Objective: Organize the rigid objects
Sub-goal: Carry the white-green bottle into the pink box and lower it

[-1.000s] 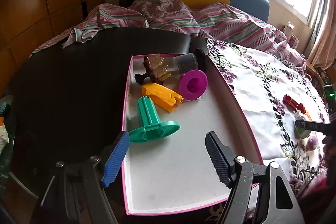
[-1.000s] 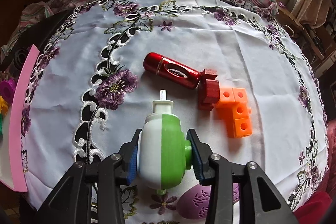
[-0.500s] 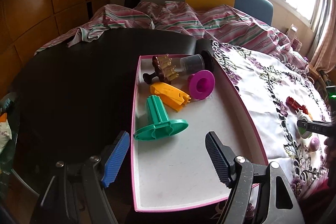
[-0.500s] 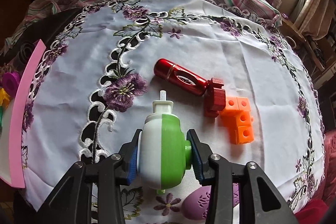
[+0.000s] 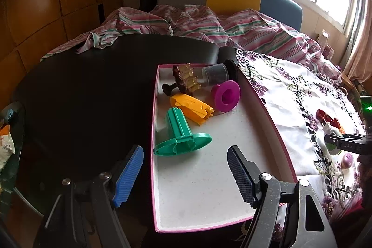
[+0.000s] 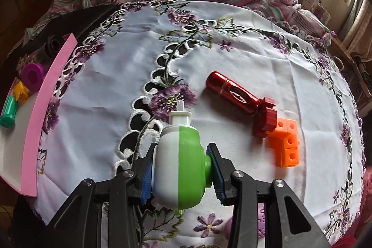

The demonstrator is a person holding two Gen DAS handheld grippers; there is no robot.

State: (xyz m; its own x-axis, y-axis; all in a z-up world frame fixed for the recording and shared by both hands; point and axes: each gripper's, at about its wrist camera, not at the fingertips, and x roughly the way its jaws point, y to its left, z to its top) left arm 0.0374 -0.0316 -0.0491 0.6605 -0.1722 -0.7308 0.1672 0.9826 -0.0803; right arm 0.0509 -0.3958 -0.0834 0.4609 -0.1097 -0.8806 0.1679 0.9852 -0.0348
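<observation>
My right gripper (image 6: 180,170) is shut on a white and green round toy (image 6: 179,164), held just above the embroidered cloth (image 6: 116,76). A red metal cylinder (image 6: 232,92), a dark red block (image 6: 266,117) and an orange cube piece (image 6: 284,145) lie on the cloth to its right. My left gripper (image 5: 186,174) is open and empty over the near end of a pink-rimmed white tray (image 5: 209,180). The tray holds a teal spool (image 5: 181,134), a yellow piece (image 5: 190,108), a magenta spool (image 5: 226,95), a brown studded piece (image 5: 183,81) and a clear cup (image 5: 215,73).
The tray sits between a black tabletop (image 5: 81,97) and the cloth. A purple egg-shaped thing (image 5: 347,159) lies near the cloth's front edge. A striped blanket (image 5: 209,22) is heaped behind the table. The tray's pink rim (image 6: 41,108) shows at the left of the right wrist view.
My right gripper has lifted and shifted left with the toy, so the red cylinder and orange piece now sit further right. My left gripper has drifted left over the tray.
</observation>
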